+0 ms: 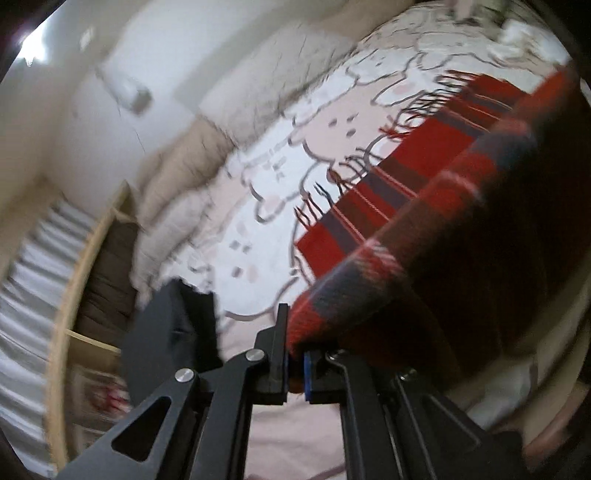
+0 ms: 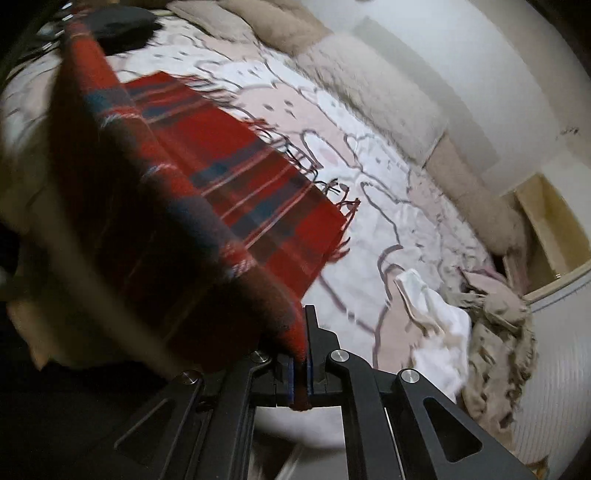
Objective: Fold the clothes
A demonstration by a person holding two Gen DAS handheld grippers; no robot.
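A red plaid scarf (image 1: pixel 402 177) with dark fringe lies partly flat on the bed, its near edge lifted. My left gripper (image 1: pixel 295 354) is shut on one corner of the lifted edge. My right gripper (image 2: pixel 301 354) is shut on the other corner of the scarf (image 2: pixel 236 184). The raised fold hangs between both grippers above the flat part. The fringed end rests on the pink and white bedcover (image 1: pixel 266 229). Both views are motion-blurred.
Beige pillows (image 2: pixel 373 85) line the wall side of the bed. A white garment (image 2: pixel 439 325) and a beige garment (image 2: pixel 498 332) lie crumpled at the bed's right. A dark item (image 2: pixel 122 26) lies at the far end. A wooden shelf (image 1: pixel 96 266) stands beside the bed.
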